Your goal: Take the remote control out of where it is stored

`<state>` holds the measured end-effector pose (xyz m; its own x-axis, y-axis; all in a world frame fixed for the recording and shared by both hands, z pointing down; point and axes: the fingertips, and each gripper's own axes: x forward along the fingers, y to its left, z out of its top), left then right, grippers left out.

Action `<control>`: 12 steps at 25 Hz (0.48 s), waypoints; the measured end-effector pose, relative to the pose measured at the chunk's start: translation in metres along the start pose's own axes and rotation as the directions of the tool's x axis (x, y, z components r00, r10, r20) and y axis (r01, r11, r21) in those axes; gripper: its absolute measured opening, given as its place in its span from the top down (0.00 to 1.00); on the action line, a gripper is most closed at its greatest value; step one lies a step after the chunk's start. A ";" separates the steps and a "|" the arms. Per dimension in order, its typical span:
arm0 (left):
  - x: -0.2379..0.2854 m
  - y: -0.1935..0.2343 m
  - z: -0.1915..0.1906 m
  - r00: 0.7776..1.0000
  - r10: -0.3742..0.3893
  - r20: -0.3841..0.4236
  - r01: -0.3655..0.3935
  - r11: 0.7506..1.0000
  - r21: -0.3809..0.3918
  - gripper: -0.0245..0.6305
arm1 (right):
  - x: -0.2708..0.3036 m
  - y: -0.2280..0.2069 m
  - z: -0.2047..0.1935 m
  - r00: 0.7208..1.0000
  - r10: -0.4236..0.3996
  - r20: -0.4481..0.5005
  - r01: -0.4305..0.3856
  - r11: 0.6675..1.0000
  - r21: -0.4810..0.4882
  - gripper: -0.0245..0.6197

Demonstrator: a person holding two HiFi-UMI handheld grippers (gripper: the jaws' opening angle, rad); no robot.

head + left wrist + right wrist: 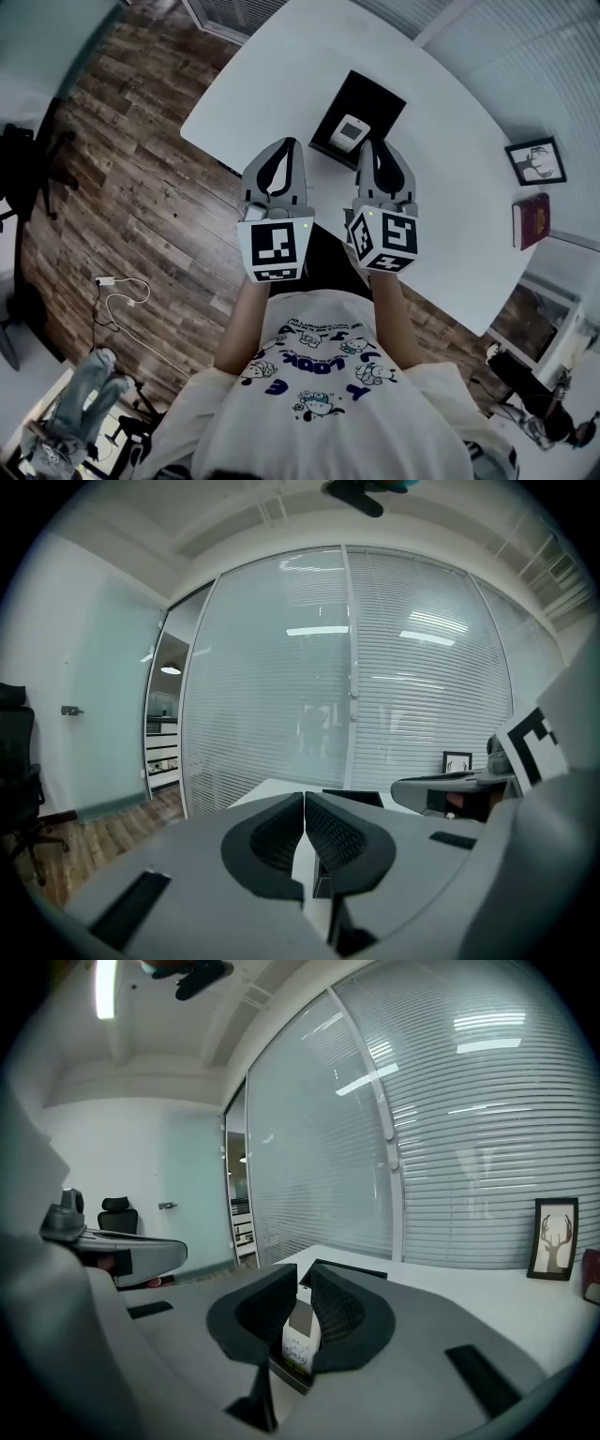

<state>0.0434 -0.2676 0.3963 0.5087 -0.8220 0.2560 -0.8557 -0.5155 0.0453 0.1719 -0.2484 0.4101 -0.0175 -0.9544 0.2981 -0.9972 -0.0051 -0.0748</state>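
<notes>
Your left tool (284,143) and right tool (373,147) are both pressed together and empty, just short of the box (379,97) on the table (272,75). The remote (349,130) lies inside. Reach in without spreading a tool and you'll likely shove it or skid the box.

I was working in an office, by all signs. Floor-to-ceiling glass partitions (412,696) hung with slatted blinds closed off the room. A black swivel chair (115,1215) stood near a pale wall. A broad white desk (459,159) sat on wood-plank flooring (141,187). A framed stag picture (553,1238) and a red book (531,221) were on the desk, and a strip light (105,988) ran overhead.
</notes>
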 end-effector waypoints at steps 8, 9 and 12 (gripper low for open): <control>0.020 -0.004 -0.021 0.999 0.003 -0.047 -0.005 0.999 -0.037 0.93 | 0.024 -0.002 -0.024 0.993 0.084 -0.082 -0.083 0.996 0.021 0.71; 0.022 -0.004 -0.022 0.999 0.003 -0.051 -0.005 0.999 -0.036 0.93 | 0.028 -0.003 -0.026 0.993 0.085 -0.087 -0.084 0.996 0.015 0.71; 0.027 -0.002 -0.028 0.998 0.009 -0.066 -0.012 0.999 -0.035 0.93 | 0.036 -0.005 -0.033 0.989 0.097 -0.107 -0.096 0.995 0.015 0.71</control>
<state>0.0562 -0.2821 0.4300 0.4932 -0.8090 0.3197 -0.8644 -0.4971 0.0757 0.1736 -0.2729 0.4523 -0.1223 -0.9128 0.3896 -0.9896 0.0824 -0.1175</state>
